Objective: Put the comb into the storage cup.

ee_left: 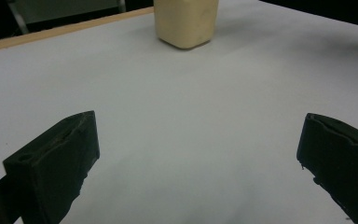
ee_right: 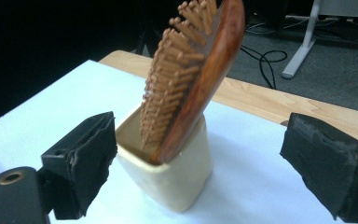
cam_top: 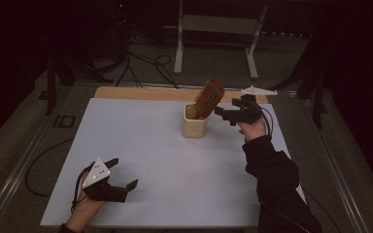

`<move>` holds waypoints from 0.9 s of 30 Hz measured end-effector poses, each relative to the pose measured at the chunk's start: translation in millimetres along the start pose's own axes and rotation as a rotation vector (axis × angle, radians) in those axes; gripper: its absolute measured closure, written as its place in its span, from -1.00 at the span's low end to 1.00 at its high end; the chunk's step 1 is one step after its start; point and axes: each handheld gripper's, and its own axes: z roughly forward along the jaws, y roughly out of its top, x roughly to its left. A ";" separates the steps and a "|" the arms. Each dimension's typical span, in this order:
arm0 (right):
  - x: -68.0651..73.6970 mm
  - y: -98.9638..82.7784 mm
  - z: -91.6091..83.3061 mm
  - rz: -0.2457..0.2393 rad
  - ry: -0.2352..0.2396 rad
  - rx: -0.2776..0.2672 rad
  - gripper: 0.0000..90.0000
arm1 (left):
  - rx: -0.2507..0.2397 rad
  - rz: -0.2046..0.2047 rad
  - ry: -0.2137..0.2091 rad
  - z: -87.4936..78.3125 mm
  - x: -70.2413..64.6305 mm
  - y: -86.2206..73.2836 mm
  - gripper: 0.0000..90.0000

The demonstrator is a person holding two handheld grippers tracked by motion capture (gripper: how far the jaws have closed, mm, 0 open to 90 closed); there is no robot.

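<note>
1. Near the far middle of the white table (cam_top: 141, 145), a cream cup (cam_top: 194, 126) stands upright, holding a wooden hairbrush (cam_top: 210, 98).
2. The hairbrush sits handle-down in the cup, its head sticking out above the rim and tilted toward the right; bristles face left in the high view.
3. In the right gripper view the brush leans on the cup's rim, its bristles facing into the opening.
4. The right gripper (cam_top: 229, 116) hovers just right of the cup, about level with its rim, pointing left at it.
5. Its jaws are spread wide with nothing pinched; in the right gripper view the cup (ee_right: 168, 172) and hairbrush (ee_right: 191, 74) sit between and beyond the 2 jaws, and the left one is close to the cup's wall. Contact can't be told.
6. The left gripper (cam_top: 125, 175) rests at the near left of the table, well apart from the cup.
7. Its jaws are also spread, empty; bare table lies between them in the left gripper view, with the cup (ee_left: 186, 23) far ahead.
8. A wooden strip (cam_top: 141, 93) runs along the table's far edge.
</note>
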 end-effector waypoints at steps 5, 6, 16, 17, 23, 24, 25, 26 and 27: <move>3.9 -12.6 -10.3 -0.016 0.013 0.003 -0.79 | -0.004 -0.001 -0.002 -0.3 0.0 0.2 -1.00; 4.8 -15.1 -11.7 -0.022 0.014 0.008 -0.79 | -0.001 0.002 0.002 -0.3 -0.1 0.2 -1.00; 13.2 -50.8 -24.9 -0.056 0.052 0.031 -0.79 | -0.002 0.002 0.000 -0.1 -0.1 0.1 -1.00; 13.8 -54.4 -26.4 -0.058 0.055 0.033 -0.79 | -0.002 0.004 0.001 -0.1 -0.3 0.2 -1.00; 17.9 -73.9 -36.2 -0.074 0.077 0.037 -0.79 | -0.001 0.007 -0.002 0.6 -0.7 0.4 -1.00; 18.7 -77.2 -37.7 -0.075 0.083 0.039 -0.79 | -0.002 0.007 -0.001 0.7 -0.8 0.5 -1.00; 19.2 -80.2 -39.0 -0.078 0.088 0.045 -0.79 | -0.002 0.010 0.001 0.6 -1.1 0.5 -1.00; 20.1 -83.5 -40.6 -0.081 0.090 0.046 -0.79 | -0.001 0.010 -0.002 0.6 -1.1 0.4 -1.00; 20.8 -86.7 -41.8 -0.079 0.091 0.048 -0.79 | -0.001 0.009 -0.005 0.7 -1.1 0.4 -1.00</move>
